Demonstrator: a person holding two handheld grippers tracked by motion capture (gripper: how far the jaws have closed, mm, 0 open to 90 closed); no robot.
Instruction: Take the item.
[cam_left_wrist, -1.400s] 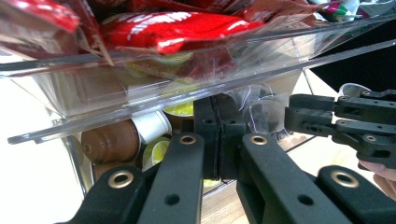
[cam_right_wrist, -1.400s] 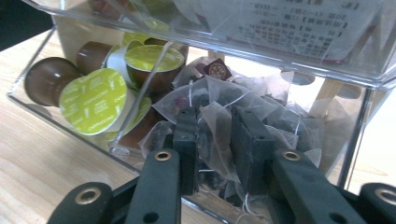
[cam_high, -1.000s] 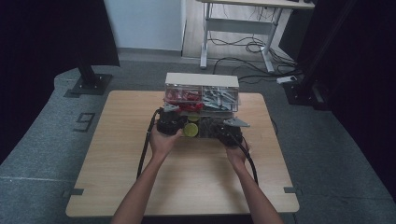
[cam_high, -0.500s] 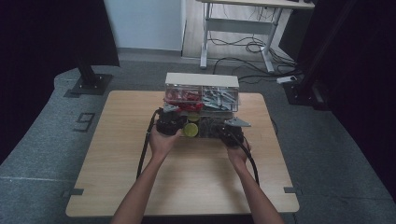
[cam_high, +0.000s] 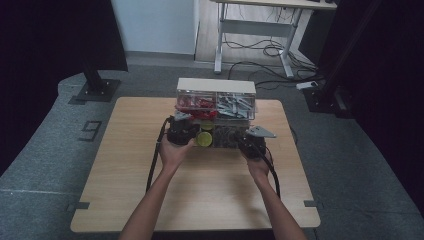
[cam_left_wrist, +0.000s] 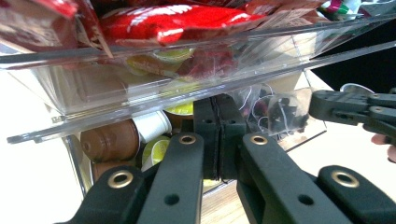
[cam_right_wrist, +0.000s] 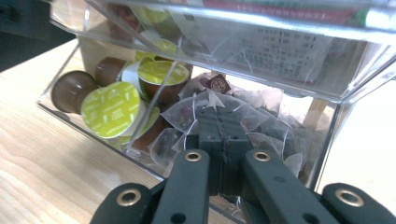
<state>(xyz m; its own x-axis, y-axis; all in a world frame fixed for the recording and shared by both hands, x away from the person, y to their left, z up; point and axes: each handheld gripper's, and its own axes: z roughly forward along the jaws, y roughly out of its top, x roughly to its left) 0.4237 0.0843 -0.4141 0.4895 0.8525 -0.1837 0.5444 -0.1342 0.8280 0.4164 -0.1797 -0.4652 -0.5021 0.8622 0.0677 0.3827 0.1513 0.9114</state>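
A clear two-tier organizer stands at the far middle of the wooden table. Its upper tier holds red packets and silvery packets. Below lie brown capsules with yellow-green lids on the left and mesh tea bags on the right. My left gripper is shut, its tips inside the capsule compartment under the upper tray. My right gripper is shut too, its tips against the tea bags. I see nothing between either pair of jaws.
One yellow-green capsule lid faces the front between the two grippers. Cables trail from both grippers along the forearms. The table's near half is bare wood. A desk frame and floor cables lie beyond the table.
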